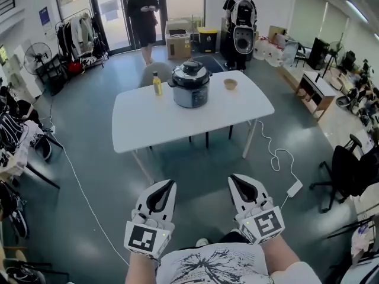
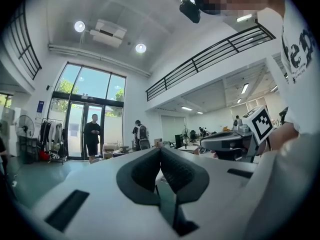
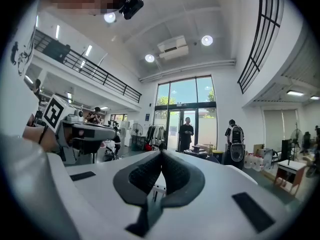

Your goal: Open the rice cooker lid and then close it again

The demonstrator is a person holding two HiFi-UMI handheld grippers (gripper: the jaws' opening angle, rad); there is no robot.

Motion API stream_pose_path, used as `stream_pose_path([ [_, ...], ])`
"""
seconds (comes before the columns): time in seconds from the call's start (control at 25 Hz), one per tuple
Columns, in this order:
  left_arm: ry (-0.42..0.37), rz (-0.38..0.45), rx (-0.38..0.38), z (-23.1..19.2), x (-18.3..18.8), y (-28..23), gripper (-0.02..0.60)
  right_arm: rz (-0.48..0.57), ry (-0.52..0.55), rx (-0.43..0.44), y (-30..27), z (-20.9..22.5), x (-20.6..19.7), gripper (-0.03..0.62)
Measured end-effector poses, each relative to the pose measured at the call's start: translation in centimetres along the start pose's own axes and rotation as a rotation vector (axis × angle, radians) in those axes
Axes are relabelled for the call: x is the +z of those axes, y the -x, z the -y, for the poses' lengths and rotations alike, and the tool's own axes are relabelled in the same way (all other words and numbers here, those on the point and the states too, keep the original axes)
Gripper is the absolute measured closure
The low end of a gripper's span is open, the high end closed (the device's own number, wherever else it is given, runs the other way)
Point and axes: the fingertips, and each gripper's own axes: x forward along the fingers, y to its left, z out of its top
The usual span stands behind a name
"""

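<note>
The rice cooker [image 1: 190, 84], silver and black with its lid down, stands near the middle of the white table [image 1: 154, 123] across the room. My left gripper [image 1: 161, 183] and right gripper [image 1: 238, 178] are held level near my body, well short of the table, both shut with nothing between the tips. The left gripper view shows my left gripper [image 2: 160, 149] with its dark pads [image 2: 142, 171] meeting at the tips. In the right gripper view my right gripper [image 3: 161, 154] is likewise shut and empty, and the cooker's top [image 3: 206, 146] peeks just above it.
A yellow bottle [image 1: 157, 84] stands left of the cooker and a small bowl [image 1: 230, 84] right of it. A white cable [image 1: 275, 155] trails from the table to an adapter on the floor. Two people [image 1: 144, 16] stand behind the table by the glass doors. Chairs and clutter line both sides.
</note>
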Motion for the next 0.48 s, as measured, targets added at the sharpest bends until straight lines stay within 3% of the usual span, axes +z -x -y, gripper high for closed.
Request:
stream_pose_path([
  [0.24,0.012,0.007,0.007,-1.7,-0.5,-1.2,0.568,-0.025,-0.061,-0.052,-2.1,1.8,-1.0,0.580],
  [0.28,0.016,0.007,0.012,-2.2,-0.5,-1.5,0.568,-0.020,-0.053,-0.043,-2.8,2.1,-0.8,0.535],
  [0.36,0.023,0.005,0.021,-3.0,-0.5,-2.2,0.568,-0.006,-0.035,-0.027,-4.1,2.8,-0.4,0.027],
  [0.4,0.024,0.001,0.023,-3.4,-0.7,-2.6,0.568,-0.003,-0.025,-0.042,-4.7,3.5,-0.3,-0.003],
  [0.48,0.011,-0.031,0.020,-4.2,-1.7,-3.7,0.568,-0.008,-0.007,-0.075,-5.9,5.2,-0.6,-0.003],
])
